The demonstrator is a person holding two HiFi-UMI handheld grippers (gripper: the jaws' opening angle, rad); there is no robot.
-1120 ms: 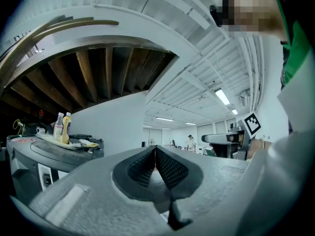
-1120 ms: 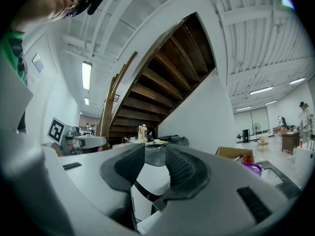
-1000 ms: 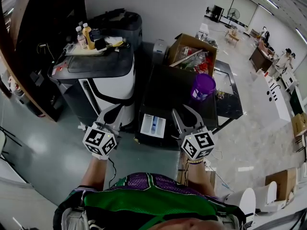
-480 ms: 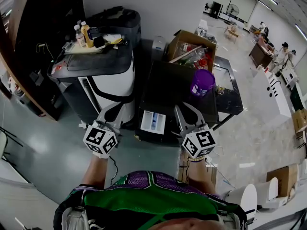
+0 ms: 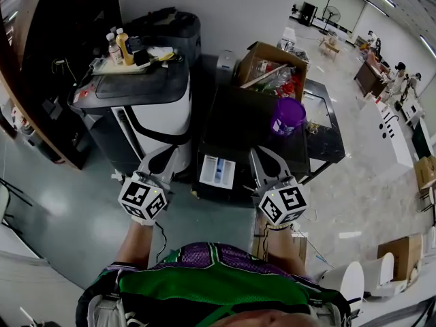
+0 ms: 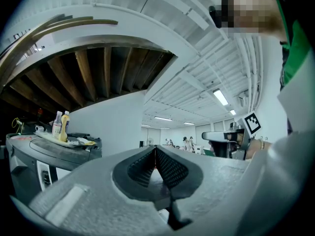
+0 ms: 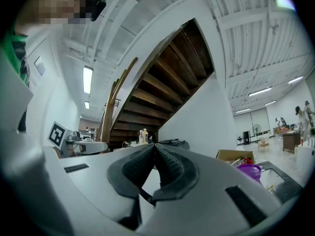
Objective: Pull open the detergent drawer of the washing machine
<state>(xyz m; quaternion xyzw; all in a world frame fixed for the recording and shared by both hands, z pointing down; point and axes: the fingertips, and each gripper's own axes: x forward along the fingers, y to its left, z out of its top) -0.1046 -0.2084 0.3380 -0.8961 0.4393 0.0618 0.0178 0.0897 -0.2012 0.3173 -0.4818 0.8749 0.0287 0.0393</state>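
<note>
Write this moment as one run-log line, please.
detergent drawer: pulled out of washing machine | left gripper: shut, empty | right gripper: jaws just closed, empty, apart from drawer

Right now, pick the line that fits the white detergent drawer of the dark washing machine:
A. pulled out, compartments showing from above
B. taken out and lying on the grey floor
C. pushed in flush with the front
A: in the head view the white detergent drawer juts out from the front of the dark washing machine, with its blue-lined compartments open to the camera above.
</note>
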